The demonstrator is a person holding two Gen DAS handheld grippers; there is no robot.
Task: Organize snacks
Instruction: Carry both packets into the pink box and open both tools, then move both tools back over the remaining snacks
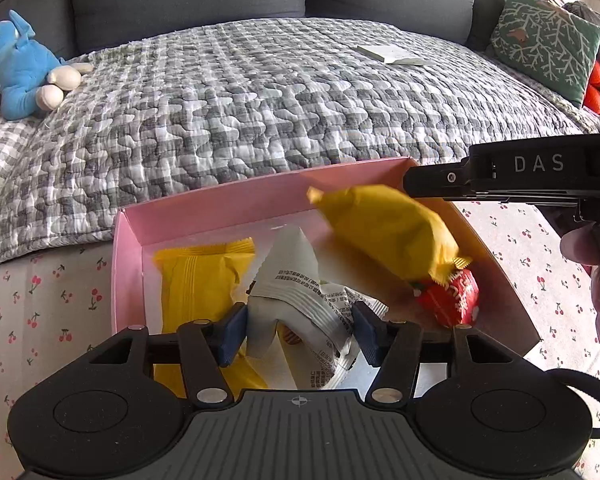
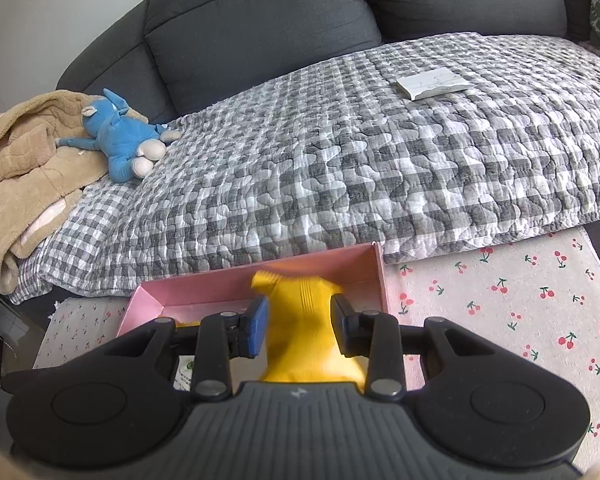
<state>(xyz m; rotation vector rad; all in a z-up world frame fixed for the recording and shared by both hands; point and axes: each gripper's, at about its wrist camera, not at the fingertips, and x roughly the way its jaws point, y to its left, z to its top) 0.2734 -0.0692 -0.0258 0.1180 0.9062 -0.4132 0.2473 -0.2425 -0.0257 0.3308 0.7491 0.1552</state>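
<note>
Both claws above the pink box [image 1: 204,216] for dropping: left claw [image 1: 298,330] parted around a white packet [image 1: 300,292], right claw [image 2: 299,322] parted, loosely flanking a yellow packet [image 2: 308,328].

Both grippers tilted downward, left [image 1: 300,330] and right [image 2: 299,322] fingers parted.
</note>
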